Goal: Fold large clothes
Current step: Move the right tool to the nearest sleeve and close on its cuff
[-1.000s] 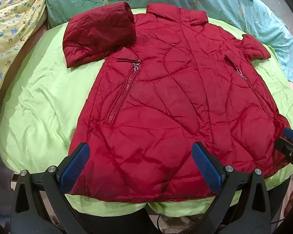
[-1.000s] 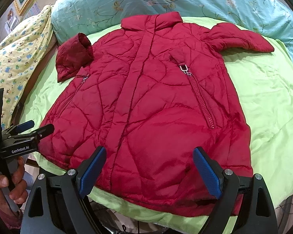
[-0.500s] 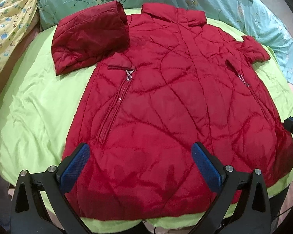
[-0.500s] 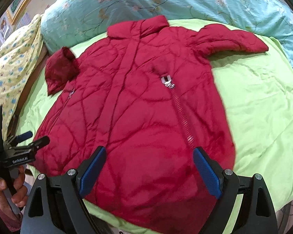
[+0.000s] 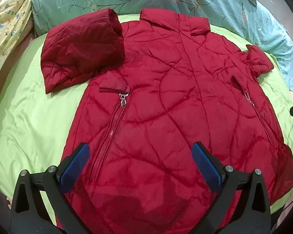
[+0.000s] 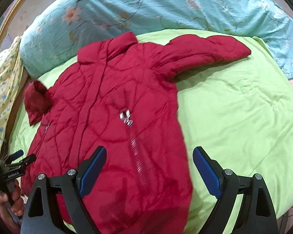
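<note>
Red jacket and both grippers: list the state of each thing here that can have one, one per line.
red jacket: spread flat, front up, front closed, unfolded
left sleeve: doubled back on itself beside the shoulder, cuff opening up
right sleeve: stretched out sideways on the green sheet
left pocket zipper: closed
right pocket zipper: closed
left gripper: open, empty
right gripper: open, empty
</note>
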